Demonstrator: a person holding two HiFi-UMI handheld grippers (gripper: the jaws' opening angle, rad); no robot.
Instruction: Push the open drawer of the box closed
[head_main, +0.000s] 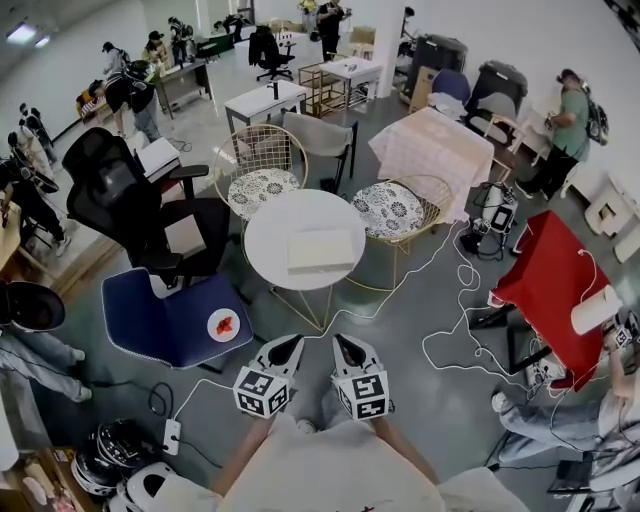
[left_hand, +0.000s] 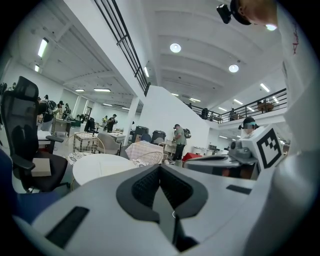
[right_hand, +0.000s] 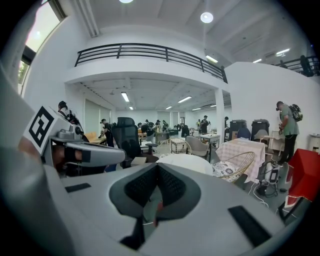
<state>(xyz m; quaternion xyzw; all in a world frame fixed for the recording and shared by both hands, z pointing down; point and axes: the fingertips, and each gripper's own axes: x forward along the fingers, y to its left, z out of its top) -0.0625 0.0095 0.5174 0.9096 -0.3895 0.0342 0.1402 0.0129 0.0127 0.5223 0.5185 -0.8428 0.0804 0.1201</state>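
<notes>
Hovering | left gripper (head_main: 290, 346), right gripper (head_main: 343, 346): both fingers closed, empty | 1 box (head_main: 320, 250) | 1 table (head_main: 278, 216)

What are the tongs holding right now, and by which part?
Nothing. The left tongs and right tongs are both shut and empty, short of the box on the table.

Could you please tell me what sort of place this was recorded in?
Probably a large open workspace or lab hall. There are desks with people working at the back, an office chair beside a round table, and a railed mezzanine overhead.
</notes>
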